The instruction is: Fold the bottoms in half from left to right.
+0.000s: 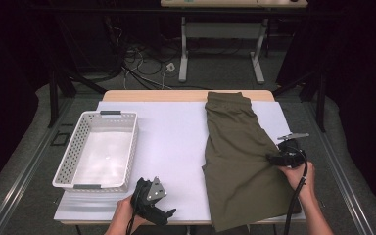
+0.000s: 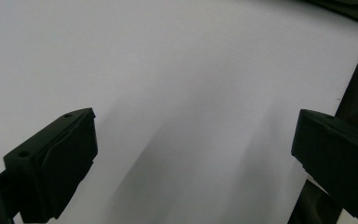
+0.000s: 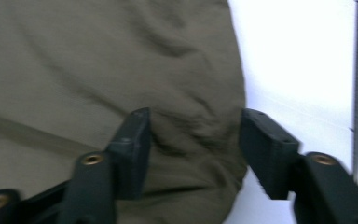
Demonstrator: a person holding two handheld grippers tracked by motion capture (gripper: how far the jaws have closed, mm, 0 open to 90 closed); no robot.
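Your right claw point(image 1: 273, 158) sits at the right edge of the olive-green cotton shorts point(image 1: 235, 152), which lie flat on the right half of the white-covered table point(image 1: 176, 142), waistband far. Its jaws are parted with a fold of cloth between them, unpinched. Your left claw point(image 1: 169, 214) rests released at the near edge, right of the white perforated plastic basket point(image 1: 68, 164).

One shorts point(image 1: 235, 147), one basket point(image 1: 68, 161)
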